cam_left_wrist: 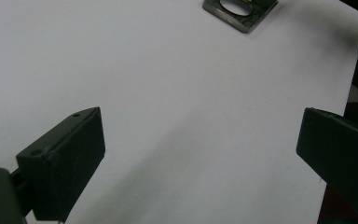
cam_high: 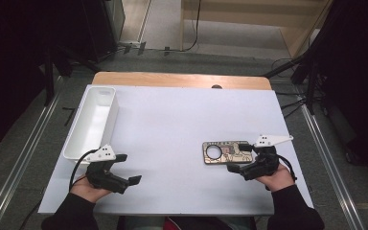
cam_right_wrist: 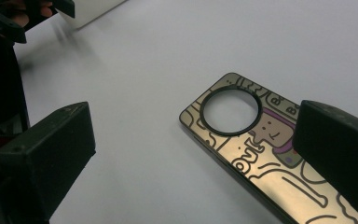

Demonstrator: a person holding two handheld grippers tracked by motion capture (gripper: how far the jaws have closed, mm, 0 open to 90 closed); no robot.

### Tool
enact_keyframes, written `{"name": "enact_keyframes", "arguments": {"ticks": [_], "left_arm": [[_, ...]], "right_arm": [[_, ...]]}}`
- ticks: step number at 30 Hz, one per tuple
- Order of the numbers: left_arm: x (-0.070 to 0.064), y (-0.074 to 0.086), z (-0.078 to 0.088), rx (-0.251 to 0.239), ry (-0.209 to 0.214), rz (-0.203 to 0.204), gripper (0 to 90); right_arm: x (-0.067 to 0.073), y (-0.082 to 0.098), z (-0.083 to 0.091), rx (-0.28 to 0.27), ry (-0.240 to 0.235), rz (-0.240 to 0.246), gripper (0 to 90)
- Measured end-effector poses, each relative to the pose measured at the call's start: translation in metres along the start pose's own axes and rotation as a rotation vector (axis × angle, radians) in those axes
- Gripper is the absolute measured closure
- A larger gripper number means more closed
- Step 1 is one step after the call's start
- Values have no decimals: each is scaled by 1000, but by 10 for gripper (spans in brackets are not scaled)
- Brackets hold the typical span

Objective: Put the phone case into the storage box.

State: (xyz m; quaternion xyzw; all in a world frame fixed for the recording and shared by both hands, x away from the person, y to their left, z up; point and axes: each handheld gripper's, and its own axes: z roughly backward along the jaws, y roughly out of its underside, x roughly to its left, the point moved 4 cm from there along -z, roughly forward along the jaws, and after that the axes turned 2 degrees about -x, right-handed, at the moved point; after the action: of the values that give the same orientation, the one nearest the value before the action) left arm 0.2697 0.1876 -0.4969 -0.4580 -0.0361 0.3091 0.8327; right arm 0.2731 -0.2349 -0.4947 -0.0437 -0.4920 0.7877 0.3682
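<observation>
Where tongs gape: one phone case (cam_high: 227,152).

On the desk (cam_high: 182,115), the phone case (cam_high: 227,152) is lying flat toward the right side and near the front, while the bin (cam_high: 92,120) is standing along the left edge, reaching from the far left corner forward. The left claw (cam_high: 127,168) is hovering just in front of the bin's near end, well apart from the case, and the right claw (cam_high: 242,160) is sitting at the case's right end, its jaws standing on either side of that end.
</observation>
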Motion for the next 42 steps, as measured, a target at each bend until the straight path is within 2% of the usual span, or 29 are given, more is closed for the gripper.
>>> {"name": "enact_keyframes", "arguments": {"ticks": [21, 29, 42], "left_arm": [[1, -1, 1, -9, -13, 3, 10], [1, -1, 1, -6, -11, -2, 10], [1, 0, 1, -5, -8, 0, 10]], "right_arm": [[-17, -17, -2, -4, 27, 6, 0], [-23, -26, -4, 2, 23, 28, 0], [-35, -42, -11, 8, -4, 25, 0]]}}
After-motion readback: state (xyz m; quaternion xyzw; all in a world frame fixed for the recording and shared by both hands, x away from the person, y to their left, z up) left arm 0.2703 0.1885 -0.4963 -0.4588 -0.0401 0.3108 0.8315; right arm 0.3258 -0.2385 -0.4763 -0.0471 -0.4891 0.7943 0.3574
